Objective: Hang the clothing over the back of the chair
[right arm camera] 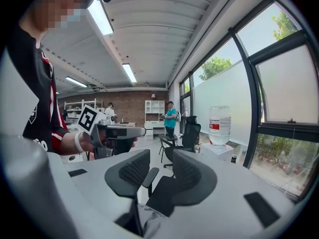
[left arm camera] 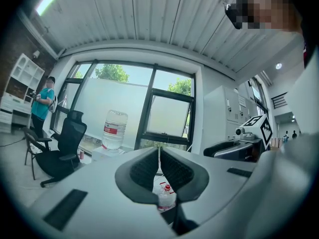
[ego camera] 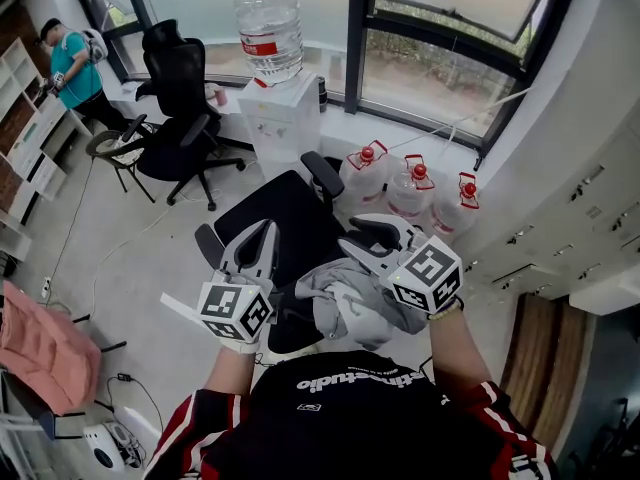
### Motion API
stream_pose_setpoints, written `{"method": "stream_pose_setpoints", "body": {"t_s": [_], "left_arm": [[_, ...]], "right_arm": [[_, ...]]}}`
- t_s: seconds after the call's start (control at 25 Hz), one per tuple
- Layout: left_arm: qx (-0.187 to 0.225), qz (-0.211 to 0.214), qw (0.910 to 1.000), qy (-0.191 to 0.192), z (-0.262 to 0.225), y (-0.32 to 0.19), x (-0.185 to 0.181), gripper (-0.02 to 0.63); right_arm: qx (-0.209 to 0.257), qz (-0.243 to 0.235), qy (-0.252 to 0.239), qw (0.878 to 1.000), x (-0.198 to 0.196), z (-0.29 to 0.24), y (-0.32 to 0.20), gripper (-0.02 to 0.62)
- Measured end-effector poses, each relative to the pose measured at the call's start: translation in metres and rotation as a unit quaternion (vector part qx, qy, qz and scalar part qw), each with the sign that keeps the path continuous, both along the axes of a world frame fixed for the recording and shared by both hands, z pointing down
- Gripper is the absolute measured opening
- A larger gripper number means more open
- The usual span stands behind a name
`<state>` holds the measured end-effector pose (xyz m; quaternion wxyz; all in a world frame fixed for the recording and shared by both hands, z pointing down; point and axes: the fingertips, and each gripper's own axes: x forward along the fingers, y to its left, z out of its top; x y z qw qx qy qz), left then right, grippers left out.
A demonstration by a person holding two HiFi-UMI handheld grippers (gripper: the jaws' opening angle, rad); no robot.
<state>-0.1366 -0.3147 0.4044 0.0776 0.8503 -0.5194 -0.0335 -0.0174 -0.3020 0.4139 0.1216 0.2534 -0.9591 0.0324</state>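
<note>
Grey garment (ego camera: 345, 306) seems draped over the office chair's (ego camera: 270, 218) back edge; right gripper (ego camera: 365, 236) spread, left gripper (ego camera: 266, 232) pressed together, both empty.

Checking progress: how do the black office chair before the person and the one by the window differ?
The near black office chair has grey clothing on its back; the far black office chair's is bare. Near chair faces away from the person, far chair toward. Both have armrests.
</note>
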Motion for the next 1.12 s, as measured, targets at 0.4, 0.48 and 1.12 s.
{"method": "stream_pose_setpoints", "body": {"t_s": [0.4,0.48,1.12], "left_arm": [[0.008,-0.006,0.9999,-0.003,-0.006,0.003,-0.006,0.031],[0.009,-0.009,0.9999,-0.004,-0.005,0.004,-0.009,0.031],[0.02,-0.061,0.9978,-0.016,-0.003,0.006,-0.038,0.029]], "right_arm": [[0.02,0.027,-0.02,0.999,0.001,-0.011,-0.007,0.042],[0.014,0.037,-0.029,0.999,0.004,-0.01,-0.01,0.028],[0.004,0.257,-0.172,0.951,0.063,-0.006,-0.051,0.017]]}}
